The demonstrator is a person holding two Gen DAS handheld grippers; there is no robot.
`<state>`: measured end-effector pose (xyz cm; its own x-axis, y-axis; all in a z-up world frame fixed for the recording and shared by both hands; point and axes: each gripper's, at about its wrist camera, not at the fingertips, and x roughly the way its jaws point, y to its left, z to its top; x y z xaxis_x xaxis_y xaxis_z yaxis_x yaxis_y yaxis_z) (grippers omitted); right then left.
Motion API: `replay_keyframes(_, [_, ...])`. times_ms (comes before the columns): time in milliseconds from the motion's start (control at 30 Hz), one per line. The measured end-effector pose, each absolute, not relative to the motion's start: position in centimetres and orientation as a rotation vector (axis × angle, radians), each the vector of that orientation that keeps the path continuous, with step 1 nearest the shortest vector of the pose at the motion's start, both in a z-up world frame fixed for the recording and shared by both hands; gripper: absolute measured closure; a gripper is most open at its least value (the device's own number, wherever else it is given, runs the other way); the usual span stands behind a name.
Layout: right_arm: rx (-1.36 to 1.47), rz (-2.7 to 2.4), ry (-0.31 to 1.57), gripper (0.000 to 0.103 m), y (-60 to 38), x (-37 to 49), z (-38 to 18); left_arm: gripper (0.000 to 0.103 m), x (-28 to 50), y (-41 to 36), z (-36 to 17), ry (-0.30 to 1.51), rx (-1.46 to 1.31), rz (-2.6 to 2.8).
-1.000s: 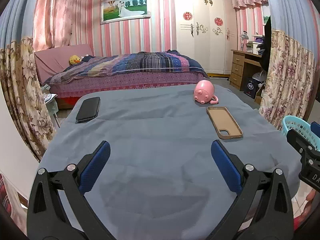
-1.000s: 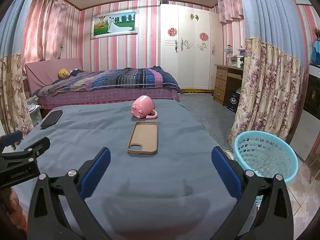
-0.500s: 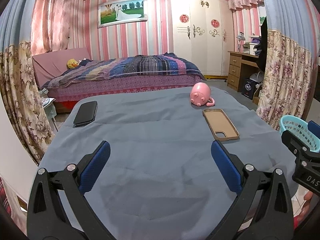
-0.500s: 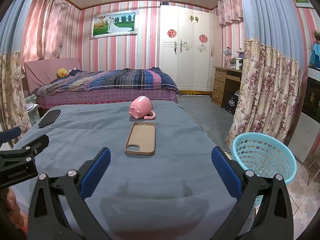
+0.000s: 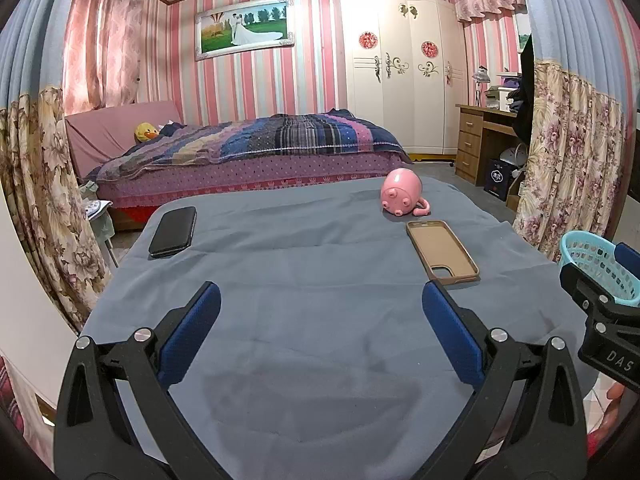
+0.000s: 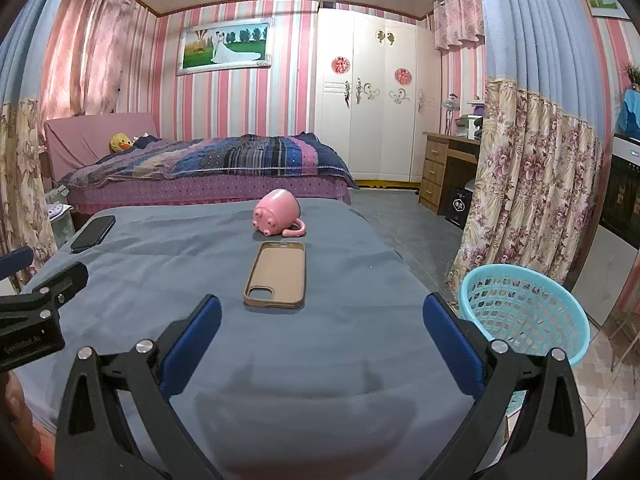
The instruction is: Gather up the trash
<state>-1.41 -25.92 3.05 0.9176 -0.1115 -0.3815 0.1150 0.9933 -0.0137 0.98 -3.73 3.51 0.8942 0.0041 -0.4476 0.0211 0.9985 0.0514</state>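
Observation:
A turquoise mesh trash basket stands on the floor right of the table; its rim also shows in the left wrist view. My left gripper is open and empty above the near part of the grey-blue tablecloth. My right gripper is open and empty above the cloth, its right finger near the basket. On the cloth lie a tan phone case, a pink pig mug on its side and a black phone. I see no trash piece on the table.
The tan case and pink mug also show in the left wrist view. A bed, a white wardrobe and a wooden desk stand behind. Floral curtains hang at the right.
Both views have tilted slightly upward, so table objects sit a little lower in frame. Both grippers stay open and empty.

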Motion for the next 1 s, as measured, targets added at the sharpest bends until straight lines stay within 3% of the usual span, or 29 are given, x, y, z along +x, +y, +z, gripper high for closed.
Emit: replay_keyframes(1000, [0.007, -0.135, 0.395, 0.004, -26.60, -1.14, 2.62, 0.006, 1.36, -4.13, 3.12, 0.480, 0.069, -0.028])
